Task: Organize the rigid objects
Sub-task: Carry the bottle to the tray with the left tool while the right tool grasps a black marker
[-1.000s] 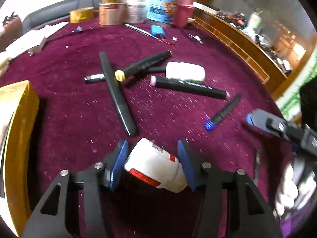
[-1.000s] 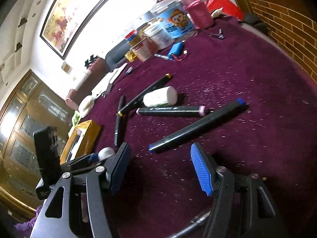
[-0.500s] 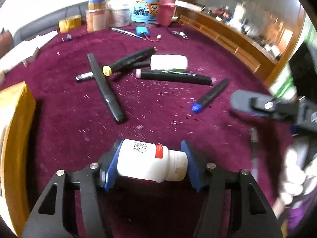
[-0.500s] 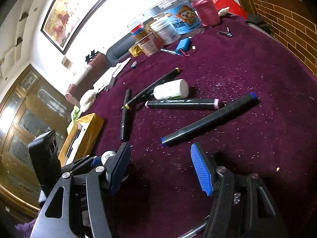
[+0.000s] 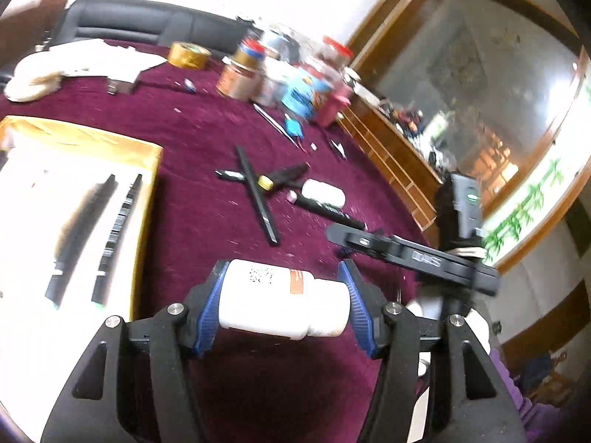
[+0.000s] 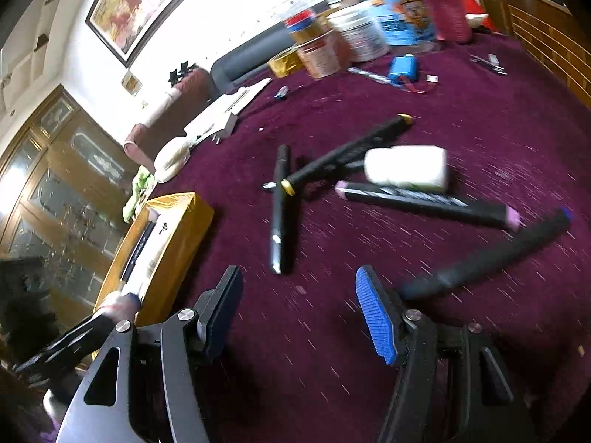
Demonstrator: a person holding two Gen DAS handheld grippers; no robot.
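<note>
My left gripper (image 5: 282, 304) is shut on a white pill bottle (image 5: 280, 299), held sideways above the purple tablecloth. A yellow box (image 5: 147, 192) with white lining holds two black markers at the left; it also shows in the right wrist view (image 6: 173, 232). My right gripper (image 6: 299, 310) is open and empty above the cloth. Ahead of it lie several black markers (image 6: 279, 214), a blue-tipped marker (image 6: 487, 258), a pink-tipped one (image 6: 424, 201) and a second white bottle (image 6: 406, 166).
Jars, tins and a pink bottle (image 6: 447, 3) stand at the table's far edge with a tape roll (image 5: 188, 55) and a blue battery pack (image 6: 404, 68). White paper (image 5: 85, 62) lies far left. A wooden rail (image 5: 399, 170) borders the right side.
My left gripper has lifted the white bottle and swung left toward the yellow box. My right gripper has moved forward toward the markers, still open.
</note>
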